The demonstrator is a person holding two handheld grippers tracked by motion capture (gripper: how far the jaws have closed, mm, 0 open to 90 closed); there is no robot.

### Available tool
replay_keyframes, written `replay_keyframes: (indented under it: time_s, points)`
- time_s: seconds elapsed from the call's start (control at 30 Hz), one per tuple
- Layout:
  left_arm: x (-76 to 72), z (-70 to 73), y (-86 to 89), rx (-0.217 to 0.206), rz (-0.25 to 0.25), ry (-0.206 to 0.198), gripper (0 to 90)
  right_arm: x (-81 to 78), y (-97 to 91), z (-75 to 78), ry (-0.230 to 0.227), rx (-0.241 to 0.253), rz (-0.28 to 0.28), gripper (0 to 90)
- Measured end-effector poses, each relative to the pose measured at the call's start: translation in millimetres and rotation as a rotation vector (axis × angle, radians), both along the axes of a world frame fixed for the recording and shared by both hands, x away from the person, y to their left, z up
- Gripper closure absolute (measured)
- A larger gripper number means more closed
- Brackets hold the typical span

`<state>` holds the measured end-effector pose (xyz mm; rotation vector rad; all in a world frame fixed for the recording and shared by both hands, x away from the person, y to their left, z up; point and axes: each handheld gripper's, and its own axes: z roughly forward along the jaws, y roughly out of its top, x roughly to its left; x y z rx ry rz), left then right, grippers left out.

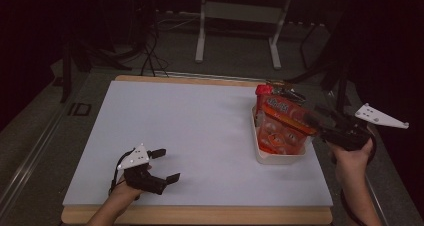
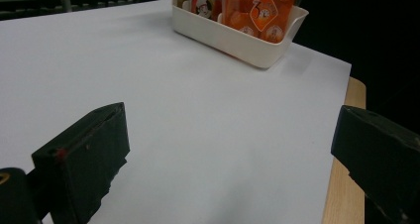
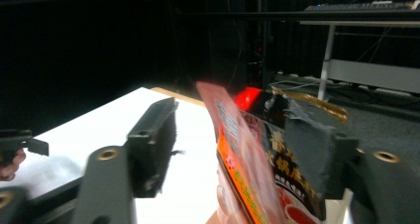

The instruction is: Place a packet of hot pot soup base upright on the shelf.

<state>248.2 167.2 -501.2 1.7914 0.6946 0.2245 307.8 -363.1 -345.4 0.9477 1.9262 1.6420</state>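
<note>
Orange packet (image 1: 286, 120) upright in white bin (image 1: 276, 158) near surface (image 1: 200, 131) right edge, right hand-held gripper (image 1: 314, 121) spread around packet's top, left hand-held gripper (image 1: 165, 165) spread, near front-left corner.

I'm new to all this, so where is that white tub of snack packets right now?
In the high view the white tub sits at the table's right edge, just ahead of the right gripper.
</note>
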Motion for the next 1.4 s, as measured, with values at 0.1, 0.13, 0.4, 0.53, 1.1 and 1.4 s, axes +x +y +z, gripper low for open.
replay_keyframes:
  time_s: [0.1,0.13,0.4,0.53,1.1,1.4]
  points:
    - [-0.5,0.0,0.0,0.001,-0.001,-0.001,2.2,-1.1,13.2,4.9,0.034,0.006,0.056,15.2]
    - [-0.6,0.1,0.2,0.002,0.0,-0.001,2.2,-1.1,13.2,4.9,0.034,0.006,0.056,15.2]
    - [-2.6,0.1,1.4,0.005,-0.001,-0.004,2.2,-9.9,36.0,7.0,0.008,-0.021,0.107,13.8]
    - [-3.3,0.7,1.5,0.005,0.0,-0.007,2.2,-15.1,48.5,6.5,-0.004,-0.03,0.152,13.8]
    - [-7.4,1.0,2.0,0.017,0.002,-0.014,2.2,-25.5,93.2,-40.4,0.077,-0.068,0.312,13.6]
    - [-8.9,1.8,2.0,0.018,0.0,-0.021,2.2,-29.9,101.7,-72.2,0.118,-0.125,0.346,14.3]
